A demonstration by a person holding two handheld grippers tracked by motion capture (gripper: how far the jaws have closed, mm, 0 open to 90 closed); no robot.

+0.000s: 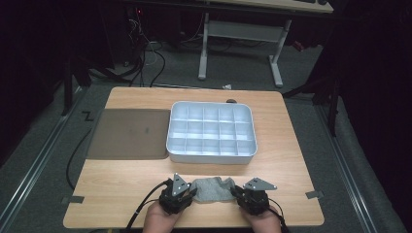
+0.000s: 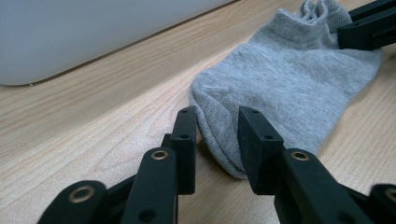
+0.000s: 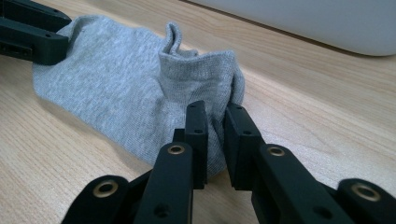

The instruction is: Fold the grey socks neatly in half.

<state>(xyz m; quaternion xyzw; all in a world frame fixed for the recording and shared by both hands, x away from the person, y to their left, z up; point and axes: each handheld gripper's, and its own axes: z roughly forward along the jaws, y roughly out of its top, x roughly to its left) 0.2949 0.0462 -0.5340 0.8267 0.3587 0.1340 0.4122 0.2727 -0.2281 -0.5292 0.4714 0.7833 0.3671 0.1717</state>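
- Dark room, grey carpet, cables trailing on the floor behind, and a light wooden desk (image 1: 291,160) in the middle of it all.
- Front and centre on that desk, near its front edge, lies a grey sock (image 1: 212,189), stretched flat between the two hands.
- Left tool (image 2: 219,135) sits at the toe end: its jaws stand partly apart with the toe between them, and I cannot tell whether the pads actually press on the cloth.
- Right tool (image 3: 216,140) is at the cuff end, jaws drawn close together and pinching a bunched fold of the sock; the cuff stands up just beyond them.
- Both hands rest at the front edge, black cables trailing off the left one.
- Further back, a white tray (image 1: 212,156) divided into many small compartments stands mid-desk.
- Just beside it on the left, touching its edge, a flat brown mat (image 1: 126,133).
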